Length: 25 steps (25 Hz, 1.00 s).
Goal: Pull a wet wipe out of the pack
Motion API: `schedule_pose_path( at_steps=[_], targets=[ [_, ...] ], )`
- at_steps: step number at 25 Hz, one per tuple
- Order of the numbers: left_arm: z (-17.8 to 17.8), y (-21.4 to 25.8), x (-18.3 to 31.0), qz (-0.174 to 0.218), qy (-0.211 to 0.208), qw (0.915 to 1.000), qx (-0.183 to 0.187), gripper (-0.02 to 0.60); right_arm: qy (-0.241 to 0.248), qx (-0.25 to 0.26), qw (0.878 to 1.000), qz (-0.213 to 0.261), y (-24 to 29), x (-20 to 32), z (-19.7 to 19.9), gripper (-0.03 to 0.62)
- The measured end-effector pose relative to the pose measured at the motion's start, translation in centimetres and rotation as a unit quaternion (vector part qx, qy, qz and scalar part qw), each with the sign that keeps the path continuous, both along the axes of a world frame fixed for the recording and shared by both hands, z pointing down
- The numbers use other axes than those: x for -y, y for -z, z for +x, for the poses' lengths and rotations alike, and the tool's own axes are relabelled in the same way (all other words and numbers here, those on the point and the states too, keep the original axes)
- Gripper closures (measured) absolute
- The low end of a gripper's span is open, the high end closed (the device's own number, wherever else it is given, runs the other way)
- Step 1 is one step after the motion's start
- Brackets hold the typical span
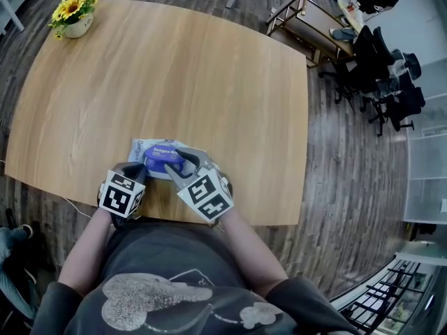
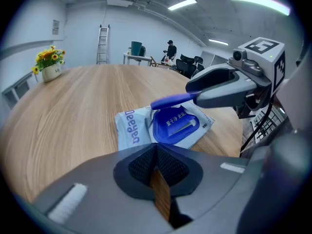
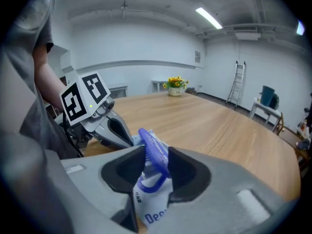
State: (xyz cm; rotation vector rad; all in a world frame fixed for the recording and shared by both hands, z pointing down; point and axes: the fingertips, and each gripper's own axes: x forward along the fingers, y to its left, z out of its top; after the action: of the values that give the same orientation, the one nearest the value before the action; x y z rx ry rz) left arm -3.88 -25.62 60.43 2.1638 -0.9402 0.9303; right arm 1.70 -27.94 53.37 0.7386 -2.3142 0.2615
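Lower centre, table's near edge: lid held up.
Right gripper pinches the pack's blue lid, opening just below; left gripper, closed empty, just beside the pack.

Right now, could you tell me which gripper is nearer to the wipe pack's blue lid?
Right. The right gripper grips the raised blue lid; the left gripper, shut, sits at the near edge of the pack.

The wet wipe pack, a pale blue soft pouch with a blue oval opening, lies flat near the tabletop's near edge, its blue flip lid lifted open.
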Motion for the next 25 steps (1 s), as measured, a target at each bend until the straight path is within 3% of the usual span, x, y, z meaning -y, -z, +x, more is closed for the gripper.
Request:
schedule_pose_path(
  at_steps=[1, 4, 10, 15, 20, 25],
  targets=[
    [0.0, 0.0, 0.0, 0.0, 0.0, 1.0, 0.0, 0.563, 0.001, -0.004, 1.0, 0.016, 0.3, 0.1, 0.2, 0.479],
    [0.1, 0.1, 0.0, 0.0, 0.001, 1.0, -0.001, 0.563, 0.005, -0.01, 0.999, 0.041, 0.6, 0.5, 0.6, 0.488],
    [0.0, 0.2, 0.0, 0.001, 0.001, 1.0, -0.001, 0.563, -0.057, -0.015, 0.994, 0.087, 1.2, 4.2, 2.3, 0.488],
    [0.1, 0.3, -0.1, 0.004, 0.005, 1.0, -0.002, 0.563, -0.091, -0.021, 0.992, 0.086, -0.1, 6.5, 3.7, 0.488],
    [-0.1, 0.7, -0.1, 0.008, 0.011, 0.9999, -0.004, 0.563, -0.123, -0.023, 0.991, 0.052, -2.7, 7.4, 4.4, 0.488],
    [-0.4, 1.6, 0.0, 0.021, 0.024, 0.9995, -0.008, 0.563, -0.129, -0.024, 0.991, 0.039, -3.5, 7.7, 4.3, 0.488]
  ],
)
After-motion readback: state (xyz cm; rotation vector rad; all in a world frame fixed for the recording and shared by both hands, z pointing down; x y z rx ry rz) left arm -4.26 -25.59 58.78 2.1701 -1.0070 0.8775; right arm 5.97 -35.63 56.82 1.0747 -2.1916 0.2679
